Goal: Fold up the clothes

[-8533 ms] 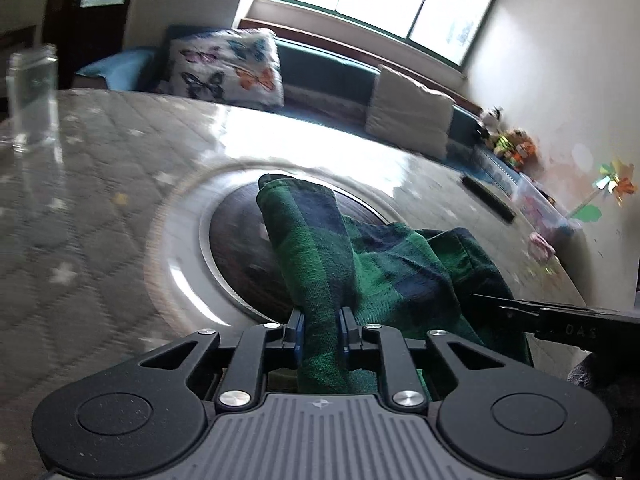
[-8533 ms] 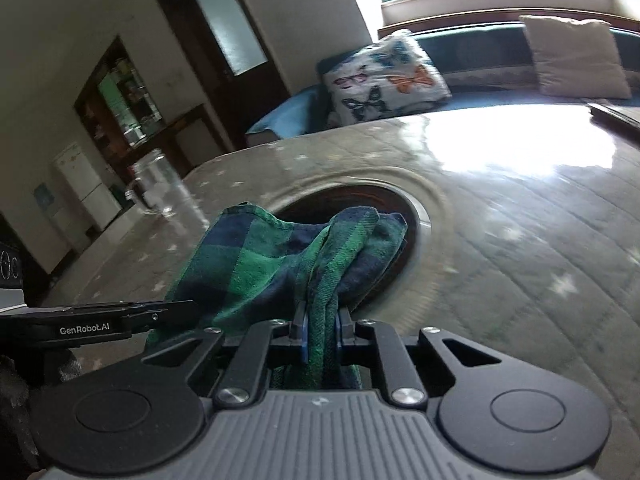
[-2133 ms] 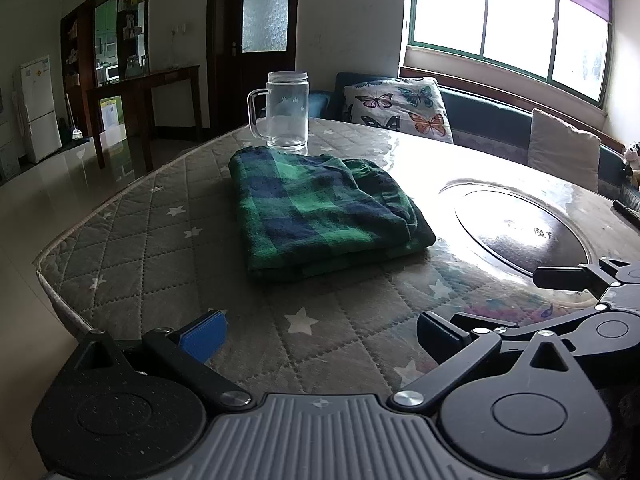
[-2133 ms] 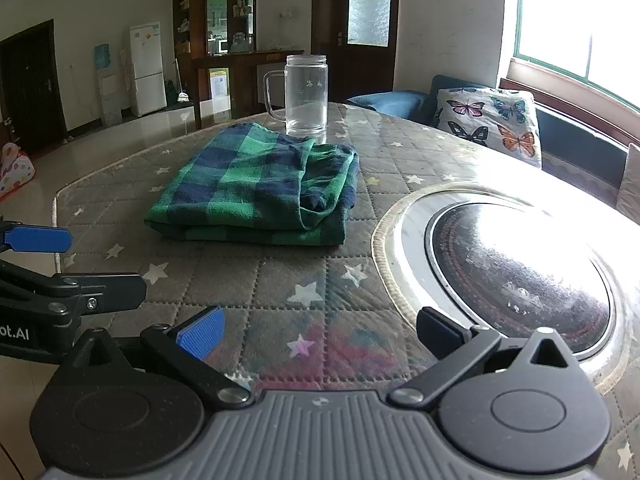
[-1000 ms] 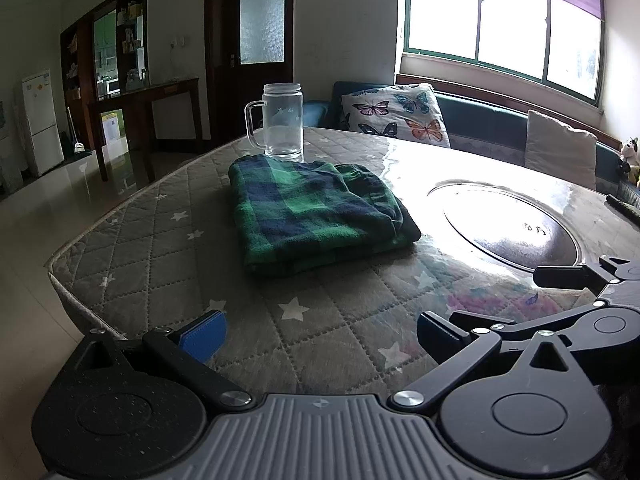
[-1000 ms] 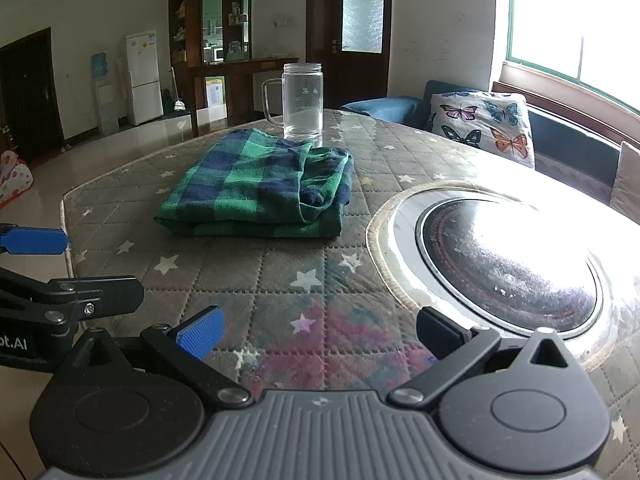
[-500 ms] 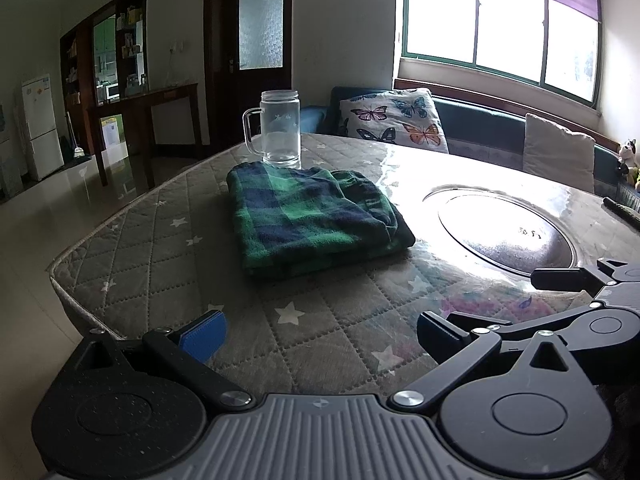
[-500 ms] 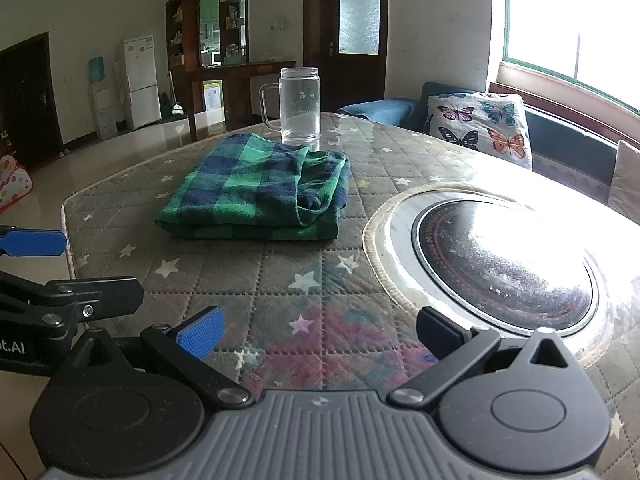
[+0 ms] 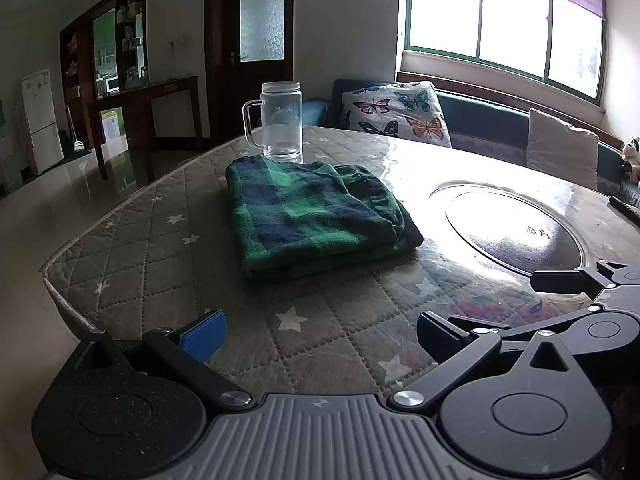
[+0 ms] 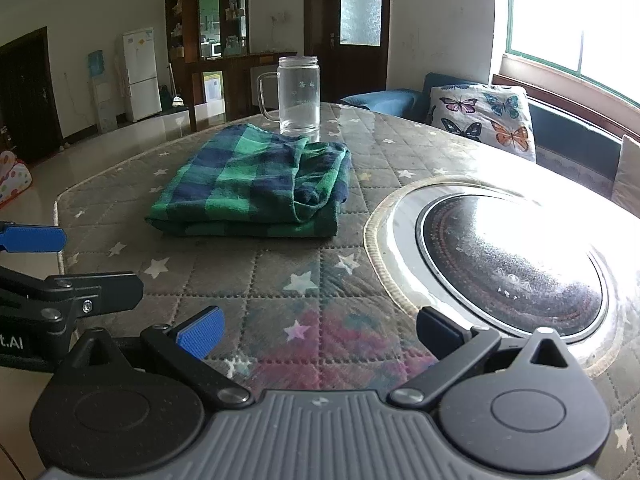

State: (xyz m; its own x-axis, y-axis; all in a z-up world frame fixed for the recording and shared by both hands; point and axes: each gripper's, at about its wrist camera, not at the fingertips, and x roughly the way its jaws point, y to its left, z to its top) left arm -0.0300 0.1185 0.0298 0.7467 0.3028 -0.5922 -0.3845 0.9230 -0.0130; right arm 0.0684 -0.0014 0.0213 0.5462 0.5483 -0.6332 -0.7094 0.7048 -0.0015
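A green and navy plaid garment [image 9: 312, 220] [image 10: 256, 188] lies folded into a flat rectangle on the quilted star-patterned table cover [image 9: 168, 240]. My left gripper [image 9: 320, 332] is open and empty, held back near the table's front edge, well short of the garment. My right gripper [image 10: 320, 332] is also open and empty, just to the right of the left one; its fingers [image 9: 576, 280] show at the right of the left wrist view. The left gripper's fingers [image 10: 36, 238] show at the left of the right wrist view.
A clear glass mug [image 9: 280, 126] [image 10: 298, 94] stands just behind the garment. A round dark inset plate [image 9: 516, 232] [image 10: 508, 264] sits in the table to the right. A sofa with a butterfly cushion [image 9: 396, 114] lies beyond; the table edge [image 9: 60, 280] drops off at left.
Both grippers let go of the garment, which now lies folded beside the mug. Over the last second both grippers drew slightly back and stay open.
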